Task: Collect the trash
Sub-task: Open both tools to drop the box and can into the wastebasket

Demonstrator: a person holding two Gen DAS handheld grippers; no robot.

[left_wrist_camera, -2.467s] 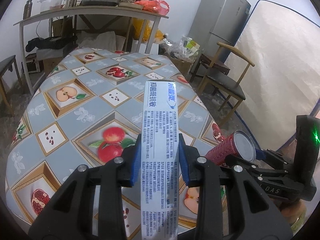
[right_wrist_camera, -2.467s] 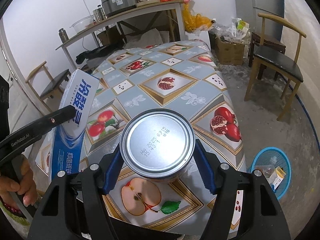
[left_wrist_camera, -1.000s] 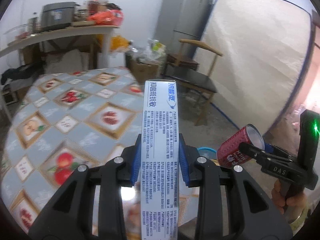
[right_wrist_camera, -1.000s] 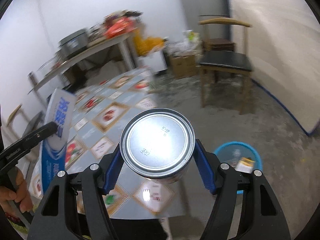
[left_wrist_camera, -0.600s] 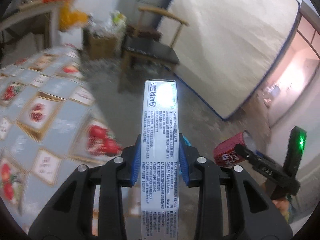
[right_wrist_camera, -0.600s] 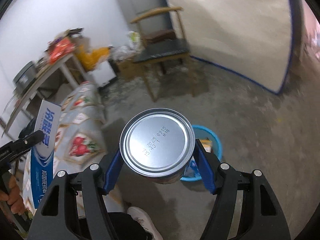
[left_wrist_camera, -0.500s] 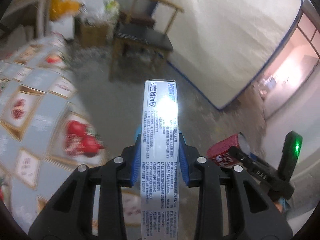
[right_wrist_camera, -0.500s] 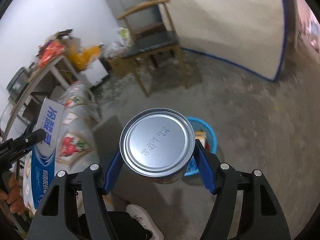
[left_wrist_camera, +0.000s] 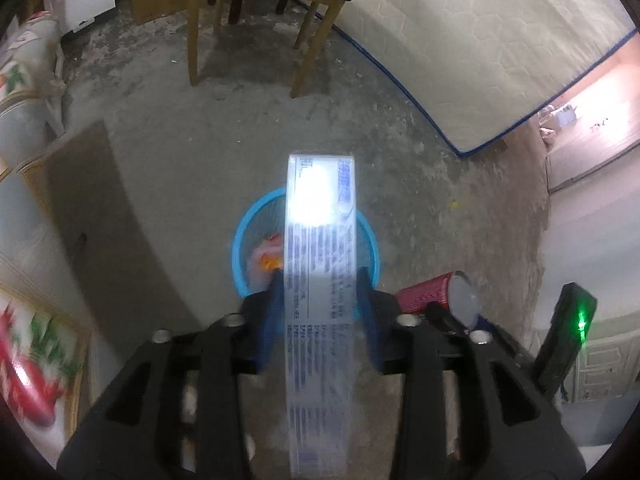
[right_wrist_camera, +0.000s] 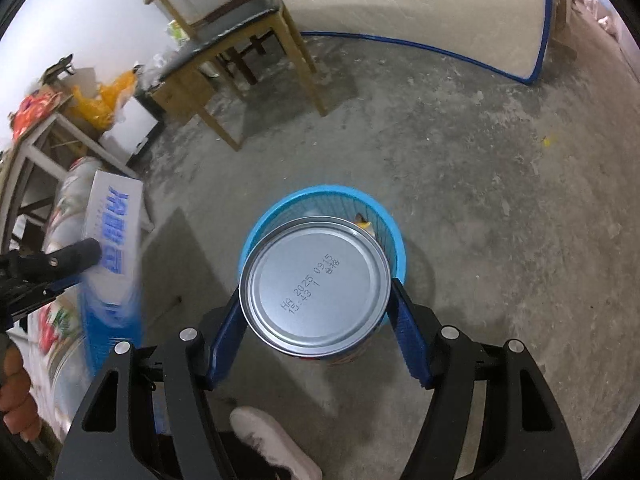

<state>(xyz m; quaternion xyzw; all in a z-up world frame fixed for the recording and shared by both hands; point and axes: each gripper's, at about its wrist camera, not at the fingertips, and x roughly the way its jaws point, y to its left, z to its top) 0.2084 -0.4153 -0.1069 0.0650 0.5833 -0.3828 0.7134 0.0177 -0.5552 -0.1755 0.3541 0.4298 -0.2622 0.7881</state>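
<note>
Both grippers now point steeply down at the floor, where half a second ago they looked out at the chair and the mattress; the blue basket [left_wrist_camera: 245,240] lies straight ahead of each, directly past its fingertips. The left gripper [left_wrist_camera: 320,312] has just been opening its jaws; the toothpaste box [left_wrist_camera: 320,280] is between them, but a gap shows on either side, so the pads no longer press it, and its blurred lower part suggests it is slipping free toward the basket beyond. The right gripper [right_wrist_camera: 316,312] is clamped on the tin can [right_wrist_camera: 316,284], both blue pads tight against its sides, the can's stamped end covering much of the basket's mouth; some wrappers already lie inside. So the box is likely dropping in at this moment, and the can, well placed over the rim, looks next to be let go; a shoe [right_wrist_camera: 276,444] stands just behind the right gripper.
</note>
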